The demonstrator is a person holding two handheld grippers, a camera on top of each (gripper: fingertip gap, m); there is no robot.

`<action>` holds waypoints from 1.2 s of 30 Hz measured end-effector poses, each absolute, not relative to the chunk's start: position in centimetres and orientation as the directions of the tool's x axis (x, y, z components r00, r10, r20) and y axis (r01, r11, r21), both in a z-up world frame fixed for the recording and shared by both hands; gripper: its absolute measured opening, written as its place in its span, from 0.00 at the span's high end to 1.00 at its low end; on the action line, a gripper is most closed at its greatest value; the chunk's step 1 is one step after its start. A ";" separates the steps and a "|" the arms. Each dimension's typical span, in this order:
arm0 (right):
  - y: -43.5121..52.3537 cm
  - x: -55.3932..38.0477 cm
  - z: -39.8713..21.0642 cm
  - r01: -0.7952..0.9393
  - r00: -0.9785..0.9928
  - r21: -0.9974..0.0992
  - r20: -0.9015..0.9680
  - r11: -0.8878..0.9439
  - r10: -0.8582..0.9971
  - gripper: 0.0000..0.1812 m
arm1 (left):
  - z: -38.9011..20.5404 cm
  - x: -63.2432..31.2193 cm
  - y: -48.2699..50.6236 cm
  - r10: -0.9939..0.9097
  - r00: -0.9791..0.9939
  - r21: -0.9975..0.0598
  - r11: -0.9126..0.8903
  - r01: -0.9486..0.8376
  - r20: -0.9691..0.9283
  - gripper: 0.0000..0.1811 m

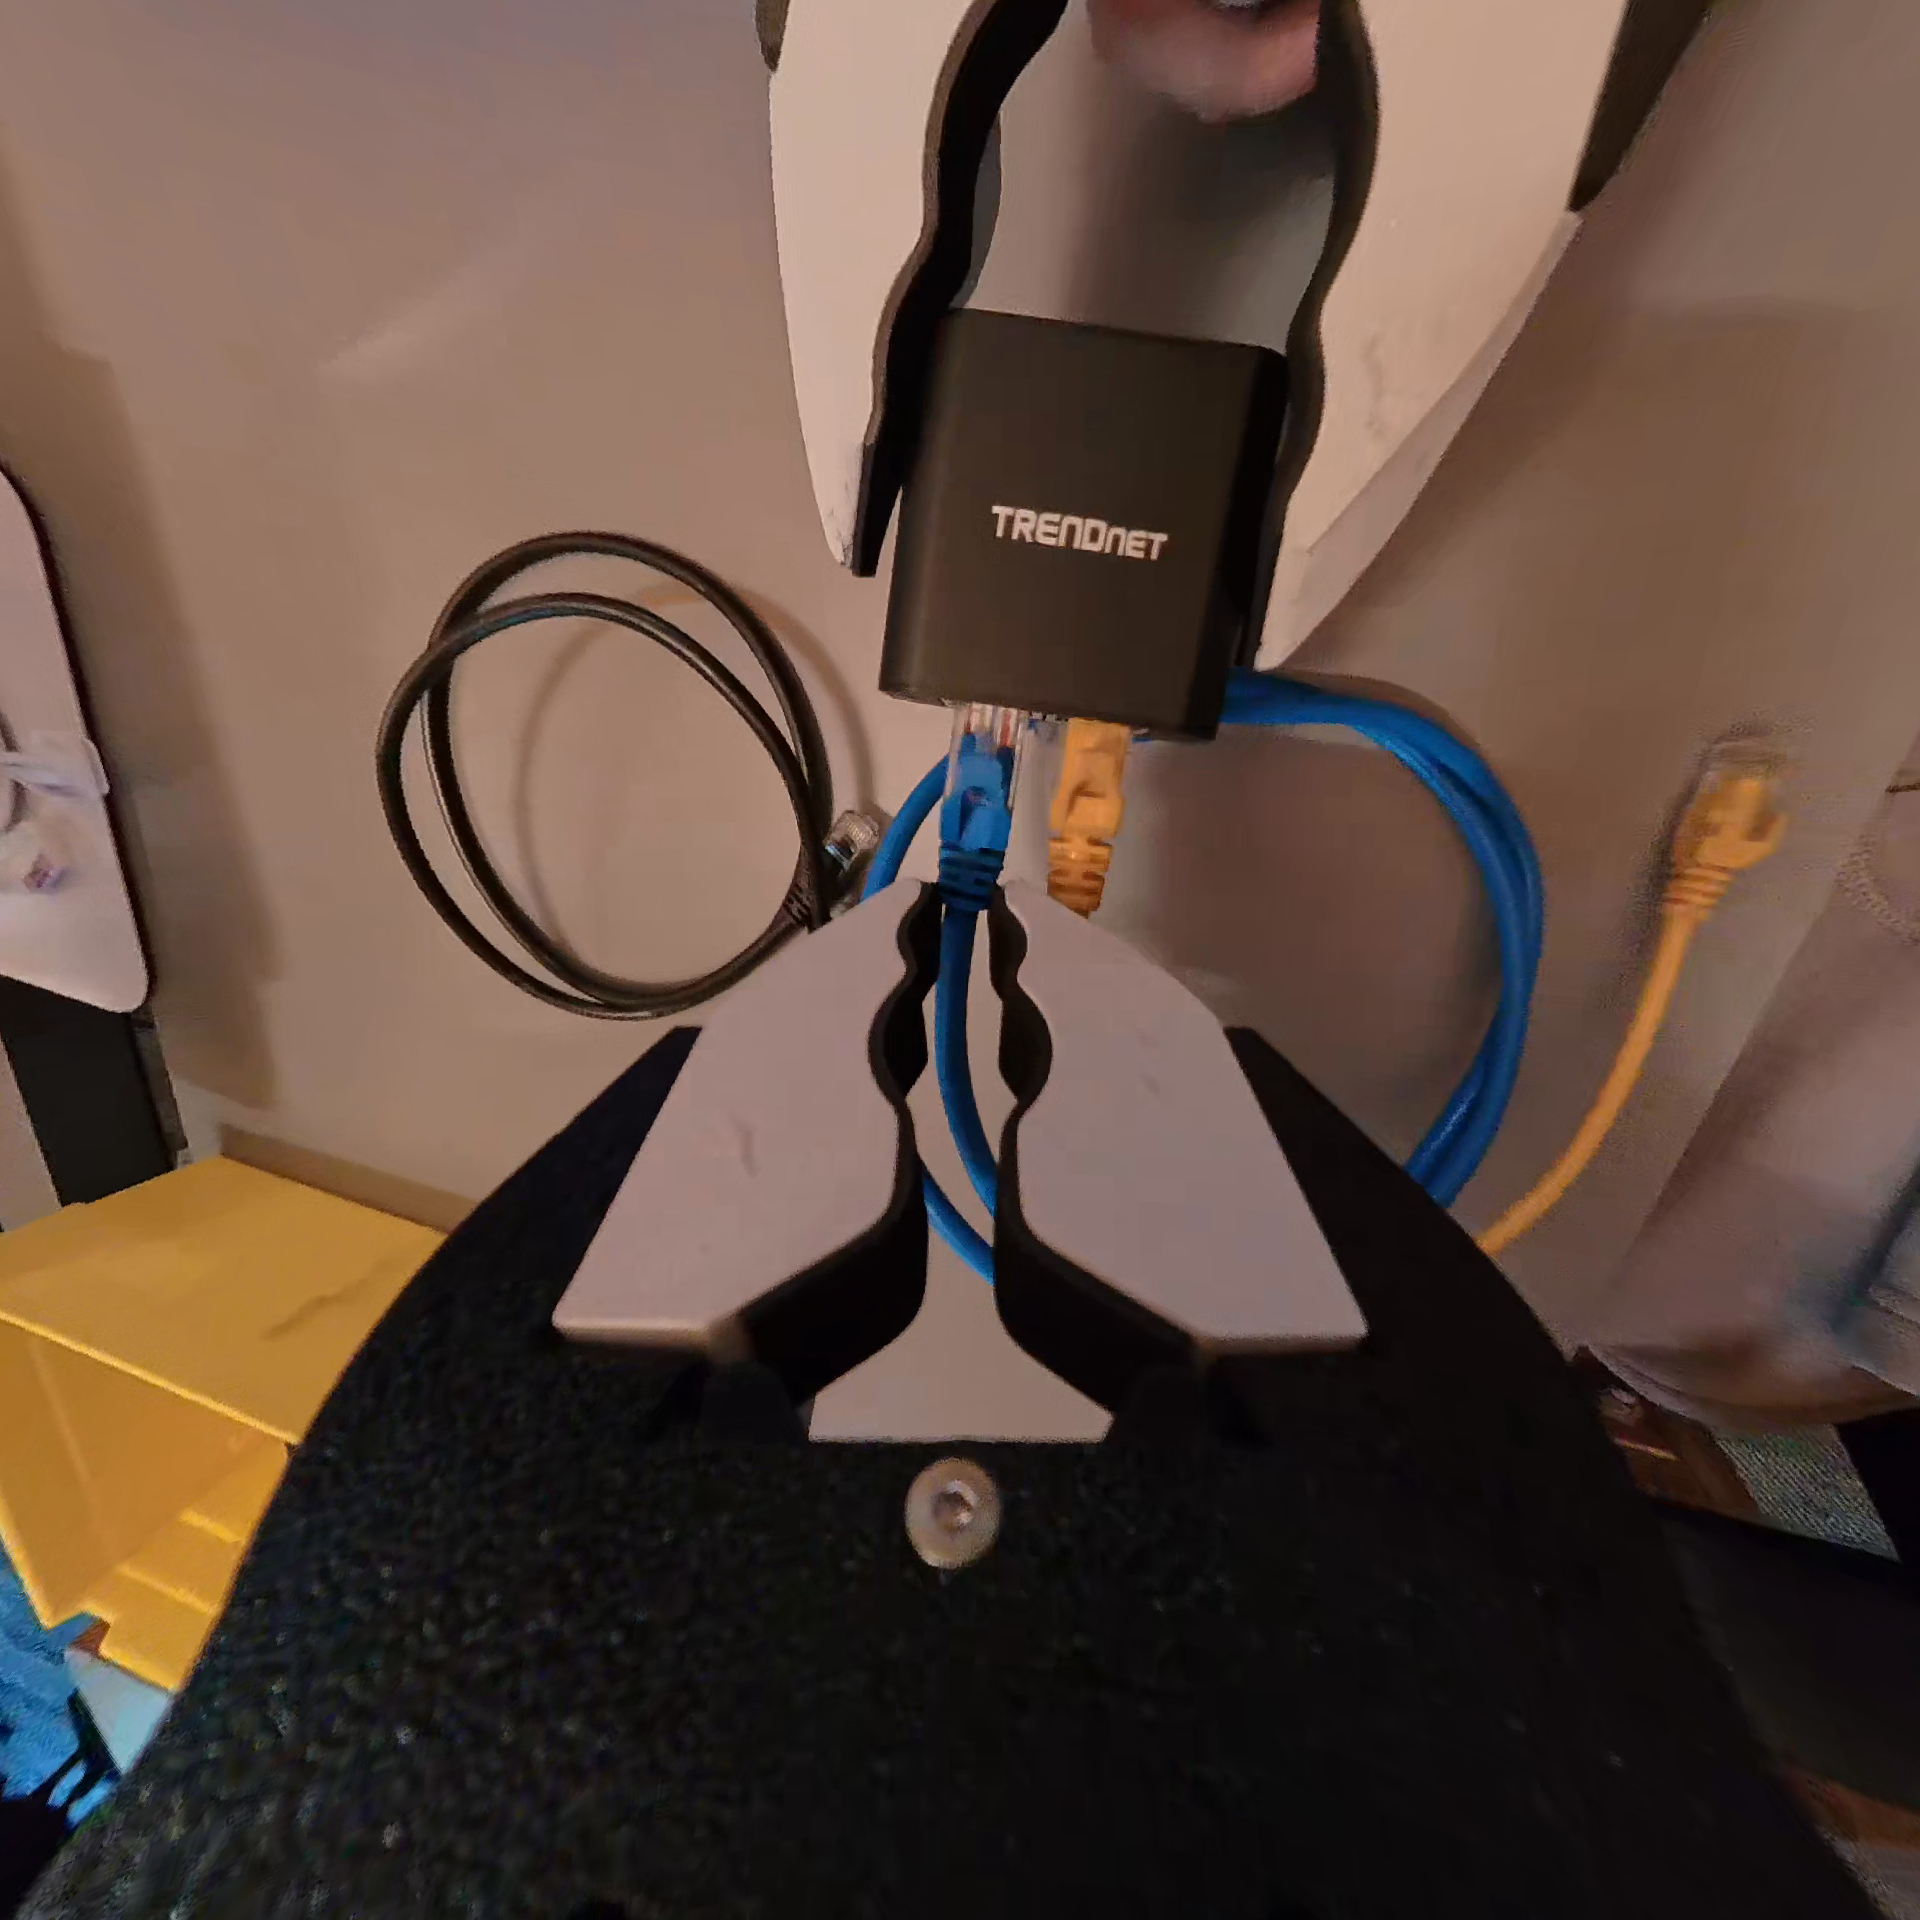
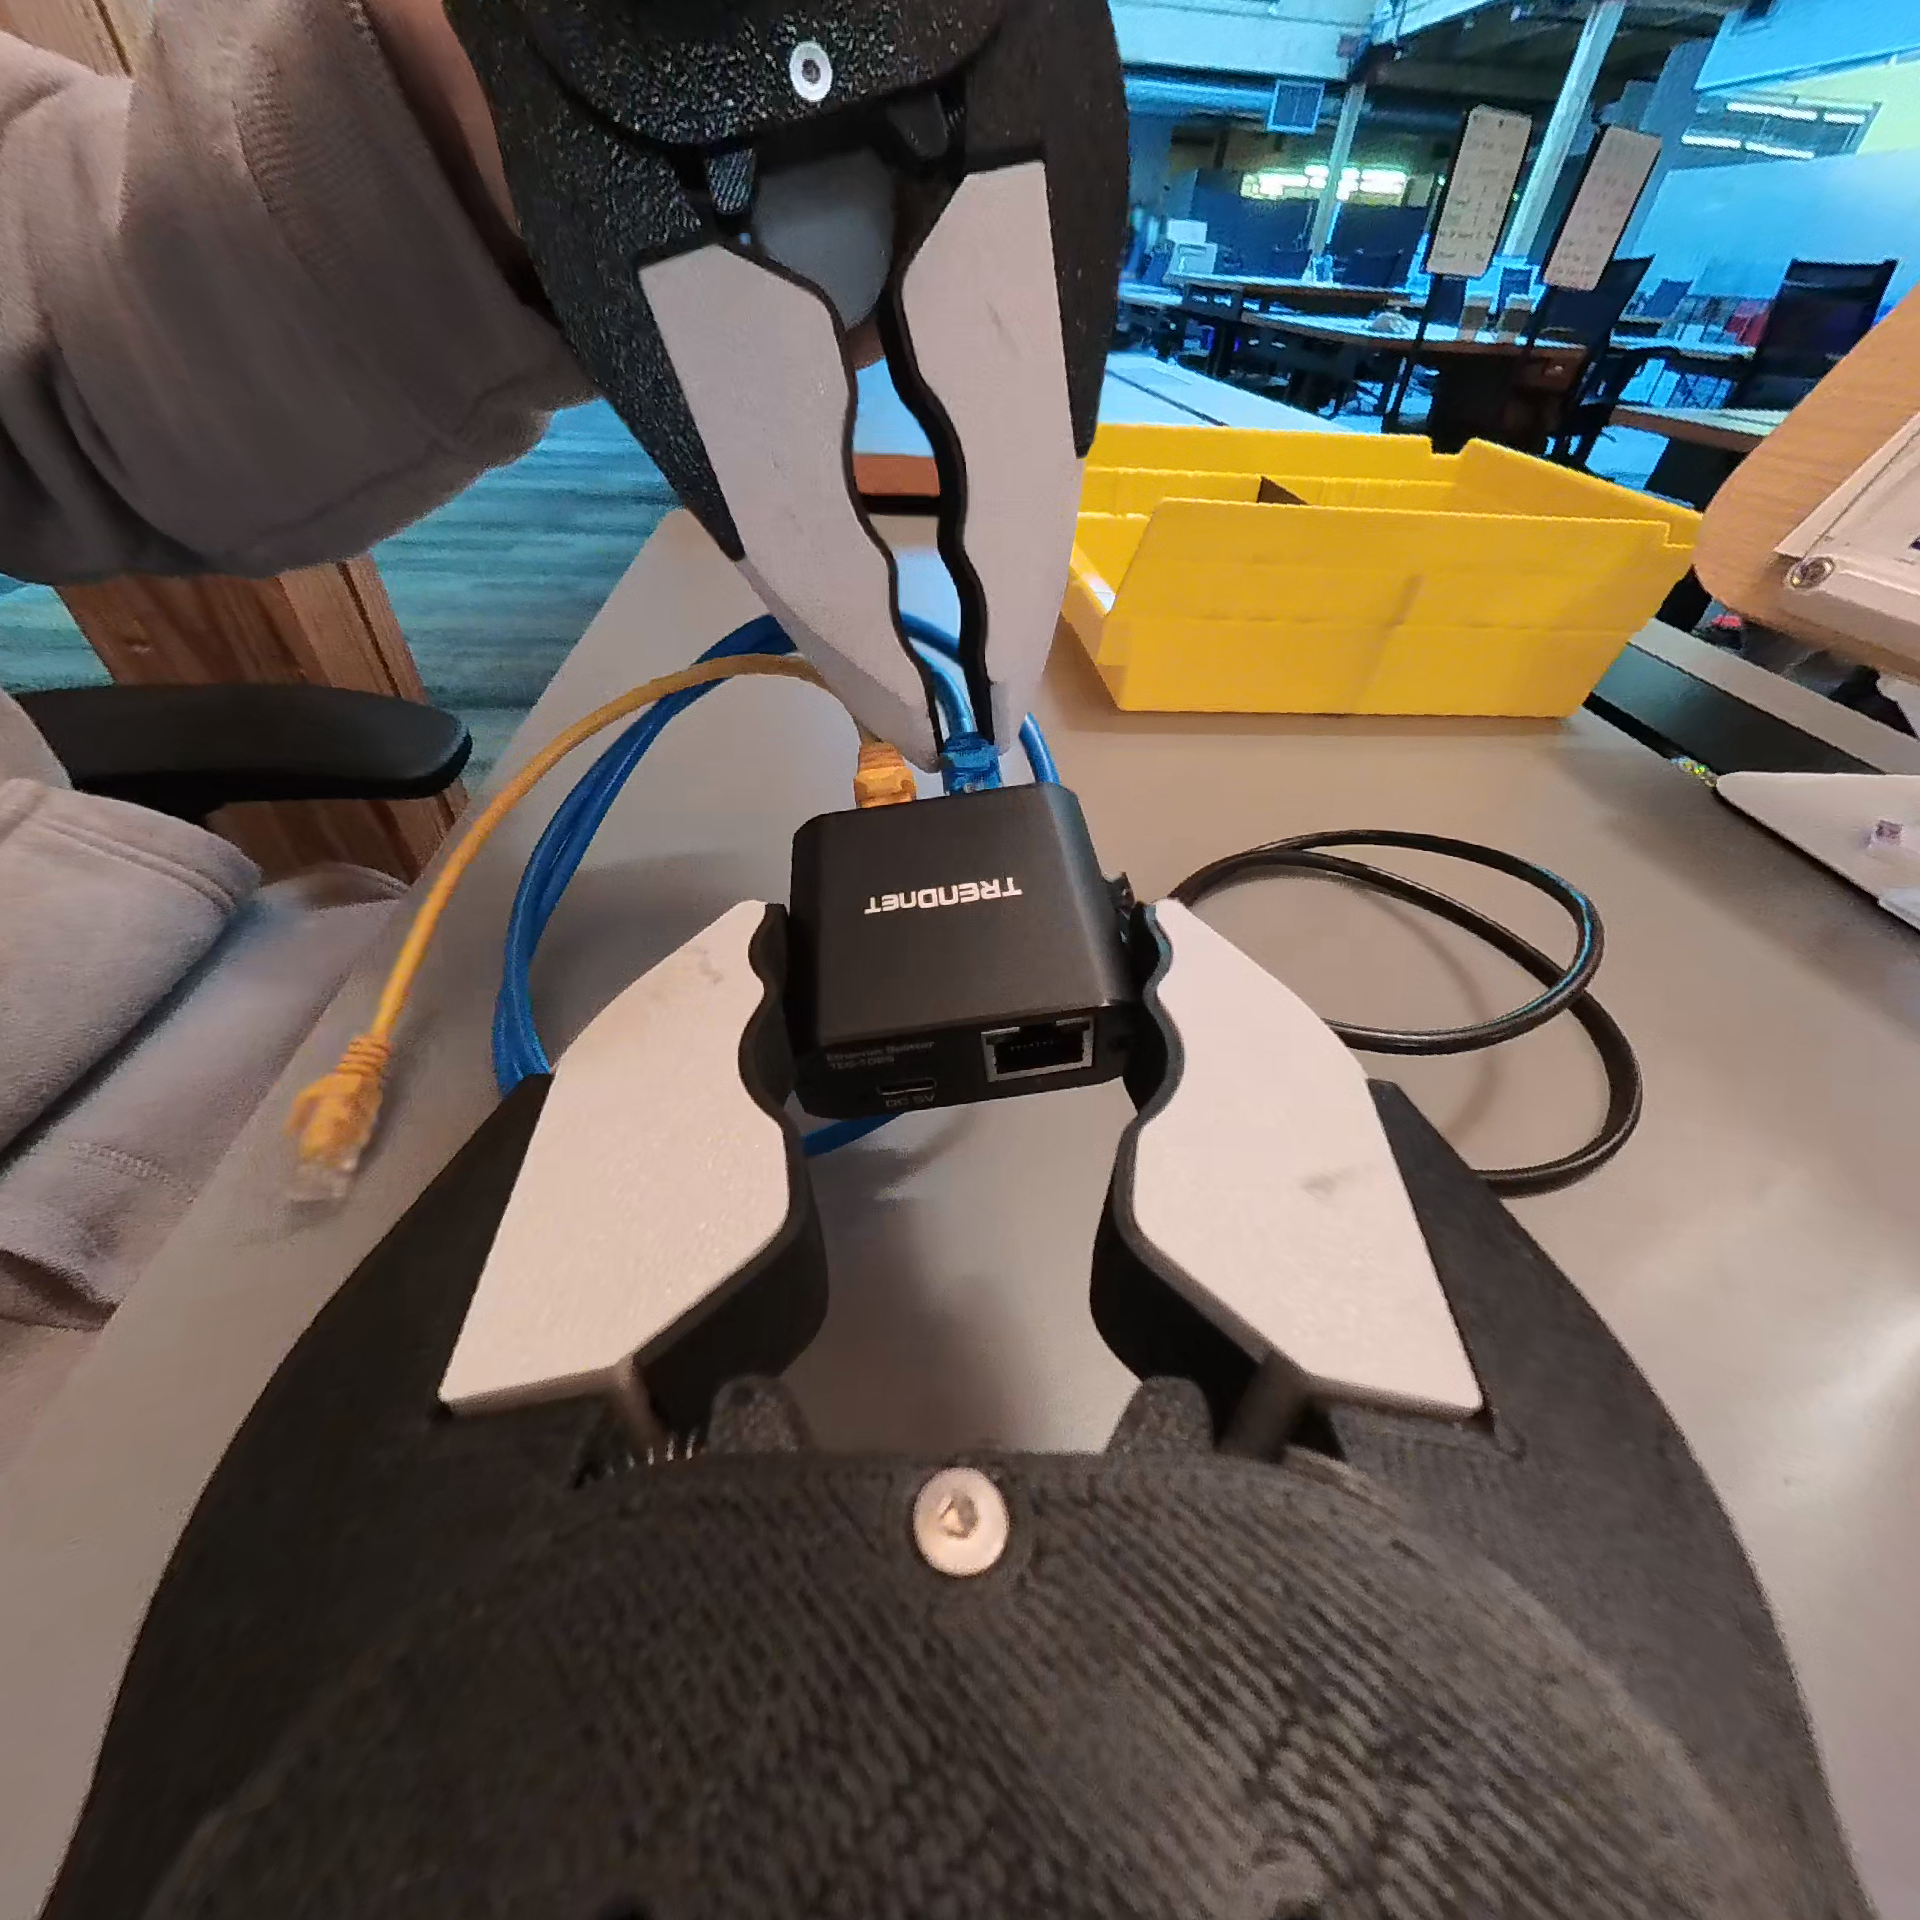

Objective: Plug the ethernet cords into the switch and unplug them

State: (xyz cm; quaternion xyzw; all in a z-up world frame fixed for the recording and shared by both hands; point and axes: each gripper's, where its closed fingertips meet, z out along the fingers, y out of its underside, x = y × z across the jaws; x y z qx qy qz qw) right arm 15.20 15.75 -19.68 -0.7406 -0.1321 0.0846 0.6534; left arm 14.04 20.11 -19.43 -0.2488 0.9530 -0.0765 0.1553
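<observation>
1. Switch [image 2: 951,951] is clamped by the right gripper [image 2: 951,997] above the table [image 2: 1558,1351].
2. Blue cord [image 1: 961,1029] is pinched narrowly by the left gripper [image 1: 961,899], just behind its plug.
3. Plug should be driven straight, beside the seated yellow cord [image 1: 1086,821].

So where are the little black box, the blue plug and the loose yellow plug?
black box [image 2: 940,925], right wrist view, top face.
blue plug [image 1: 975,821], left wrist view, plug body.
loose yellow plug [image 2: 335,1117], right wrist view, its boot.

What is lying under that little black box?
A loop of blue cable passes beneath the black box, showing at its left and under its front edge. The gray table lies below; the rest is covered.
</observation>
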 end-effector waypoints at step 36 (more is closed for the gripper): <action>14.0 15.1 -17.7 0.014 0.928 -0.999 0.027 0.035 0.372 0.65 | -17.4 14.3 17.0 -0.434 -0.888 -0.827 0.547 -0.126 -0.152 0.95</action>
